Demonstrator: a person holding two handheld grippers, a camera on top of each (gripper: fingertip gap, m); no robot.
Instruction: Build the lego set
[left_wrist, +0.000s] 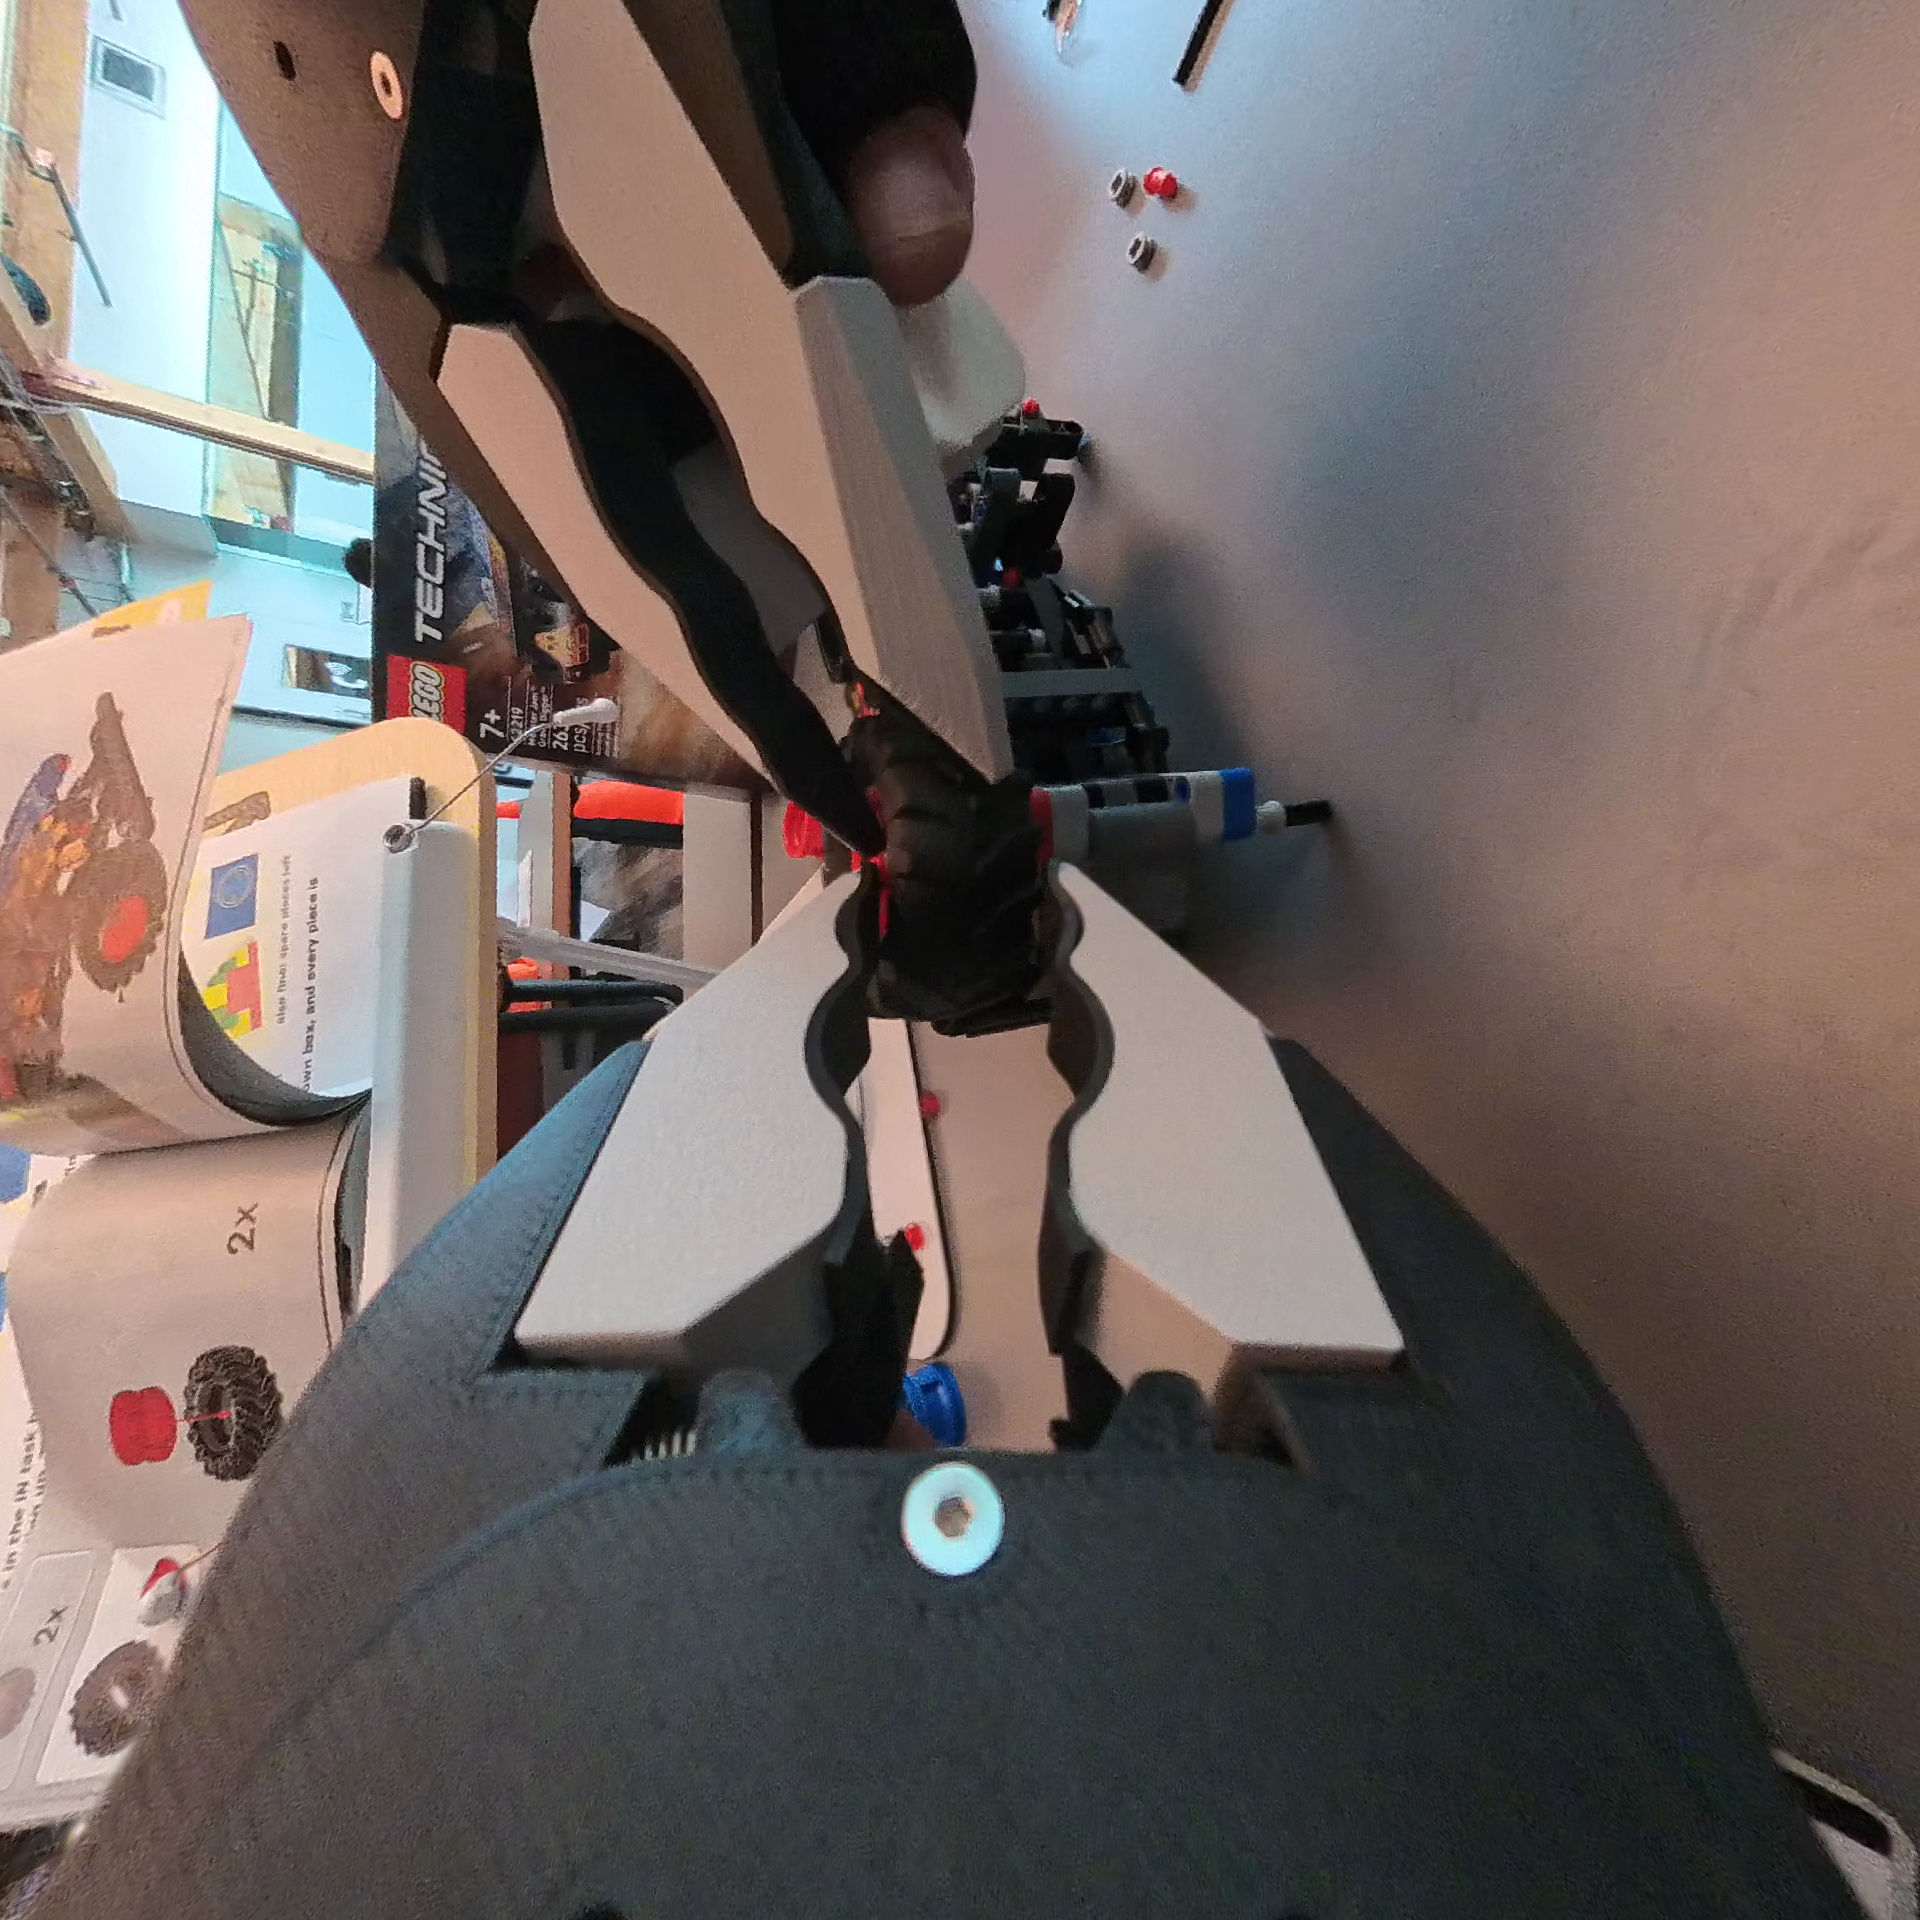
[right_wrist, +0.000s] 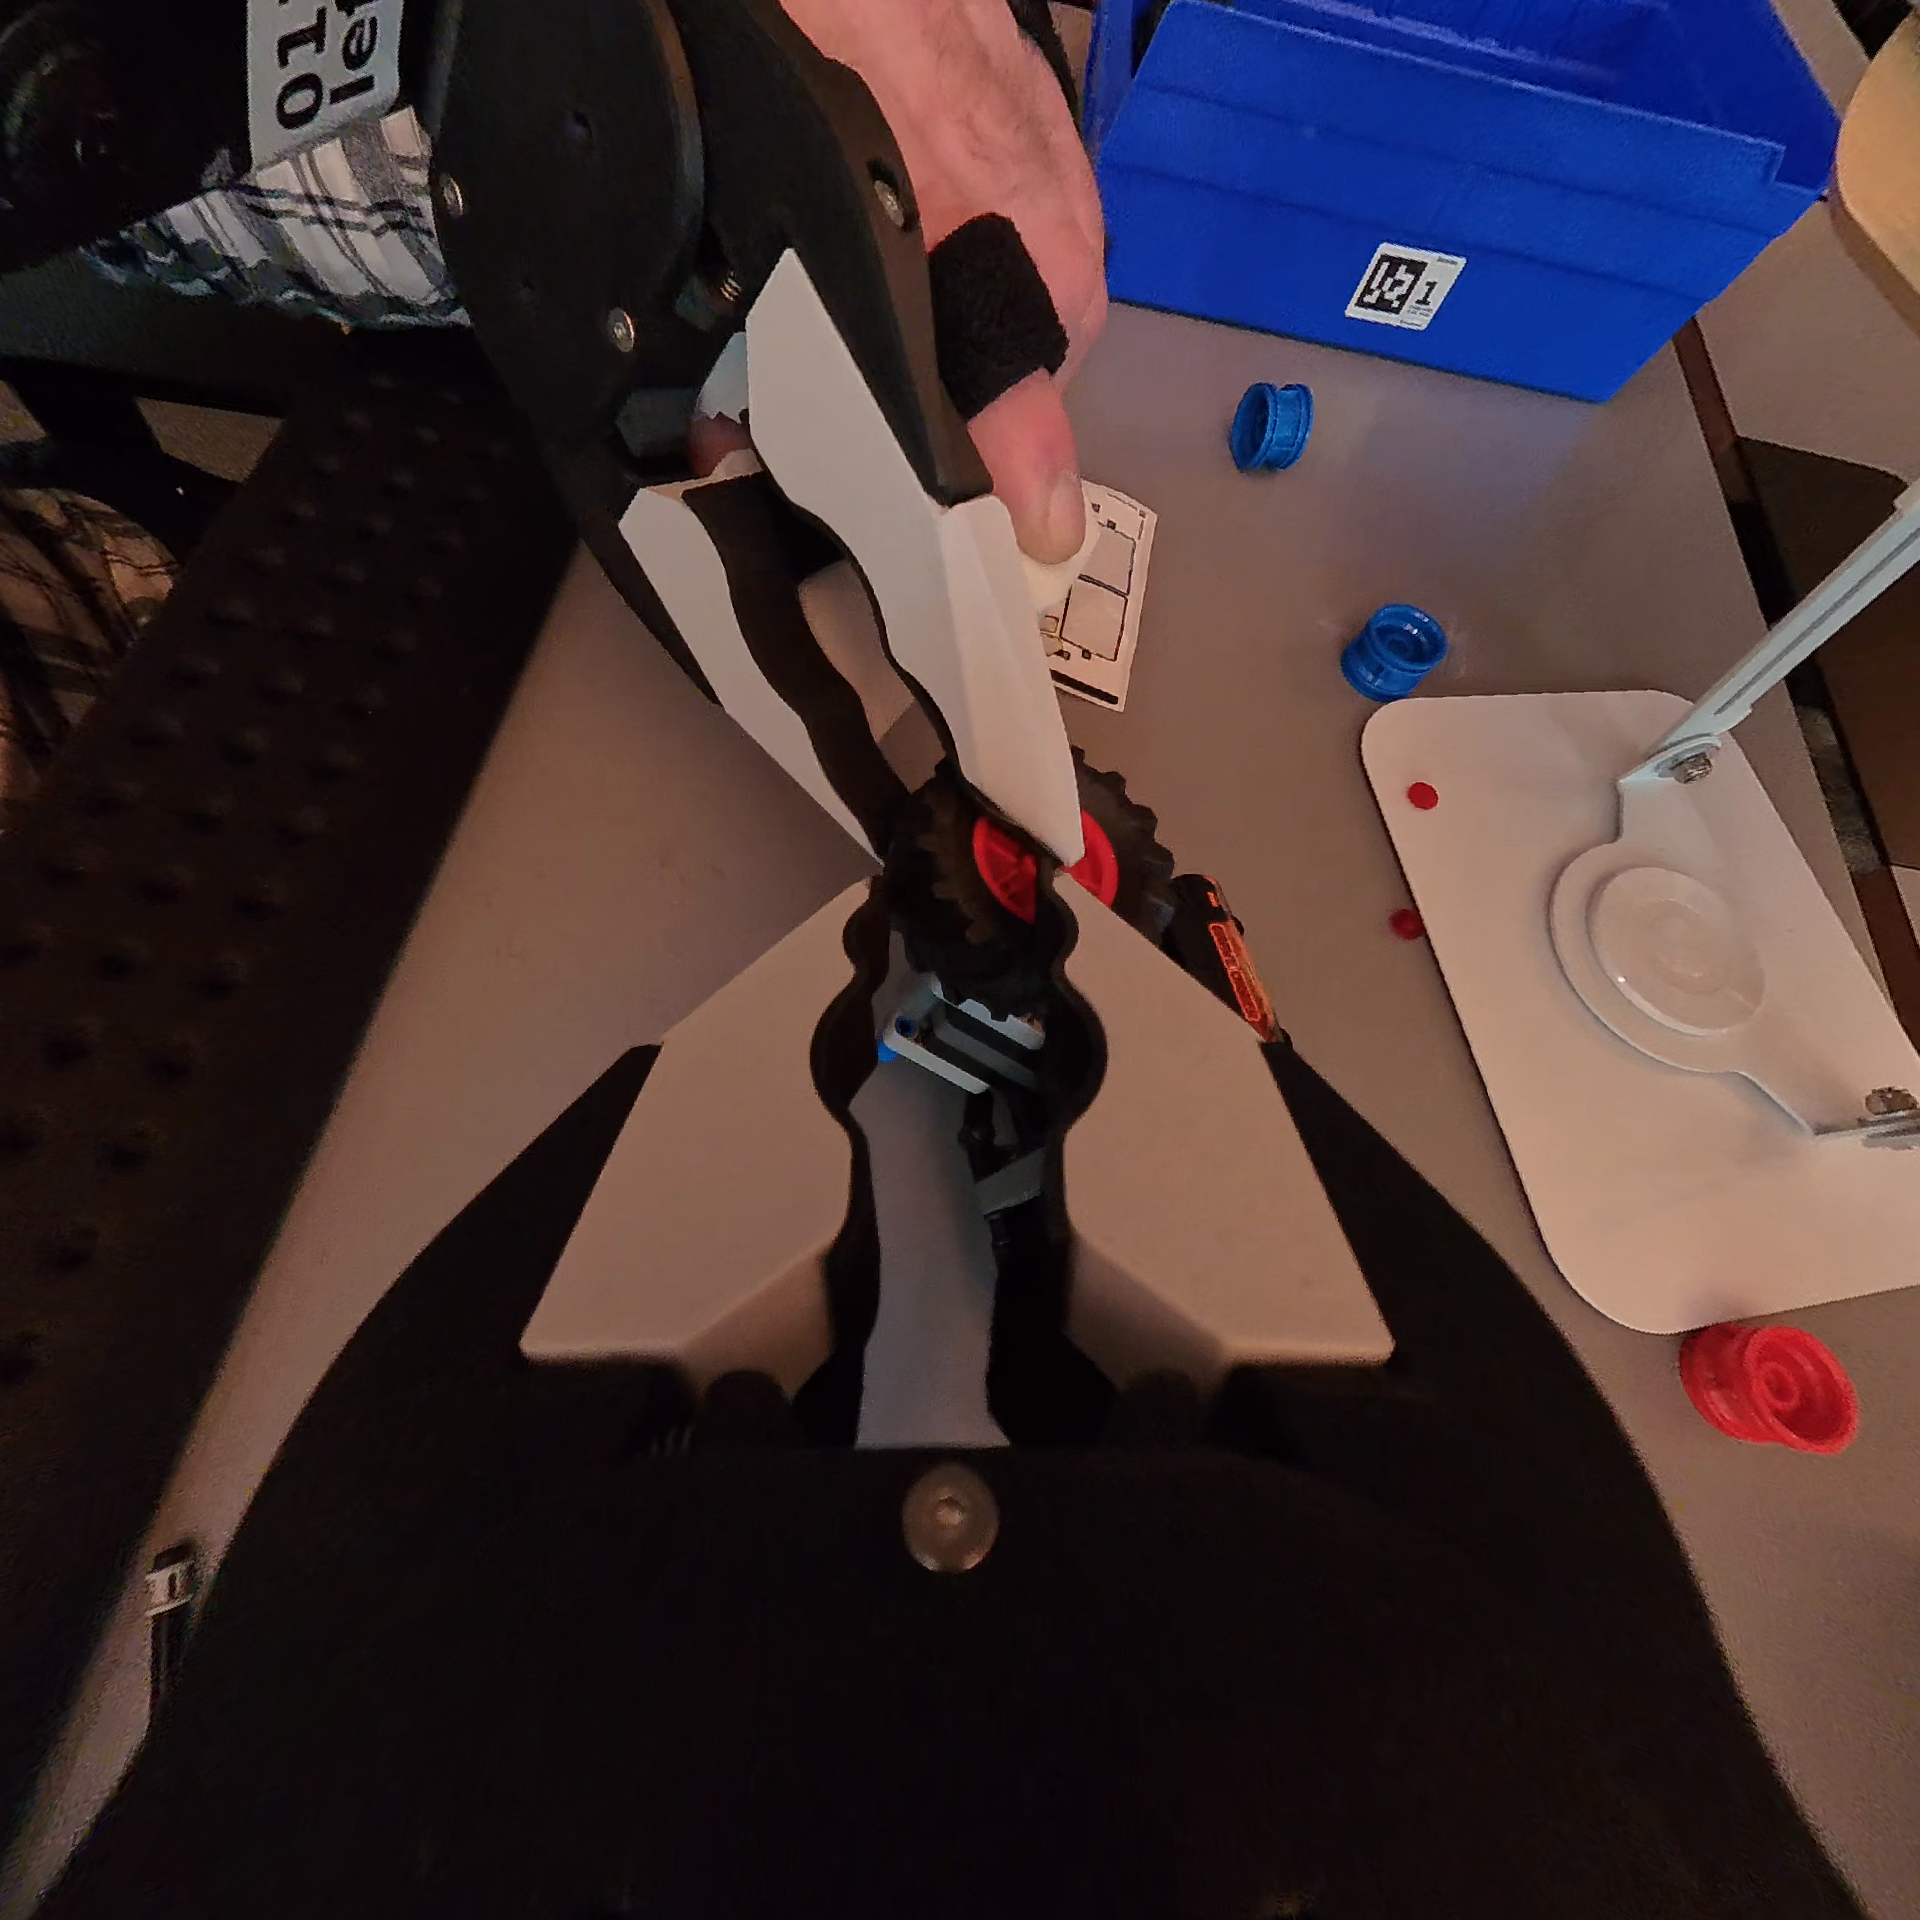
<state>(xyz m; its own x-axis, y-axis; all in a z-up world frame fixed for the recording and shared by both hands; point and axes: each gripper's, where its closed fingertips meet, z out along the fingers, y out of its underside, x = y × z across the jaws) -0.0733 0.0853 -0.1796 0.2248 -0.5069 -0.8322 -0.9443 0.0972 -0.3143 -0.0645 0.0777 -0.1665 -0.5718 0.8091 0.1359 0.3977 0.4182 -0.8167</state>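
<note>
Tyre clamped between left gripper tips; right gripper grips it too.

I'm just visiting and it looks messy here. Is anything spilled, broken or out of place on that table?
Nothing looks broken or spilled. Loose parts lie scattered on the grey table: two blue wheel hubs and a red wheel hub. That suits a half-built set. Both grippers meet at the black tyre on the model.
</note>
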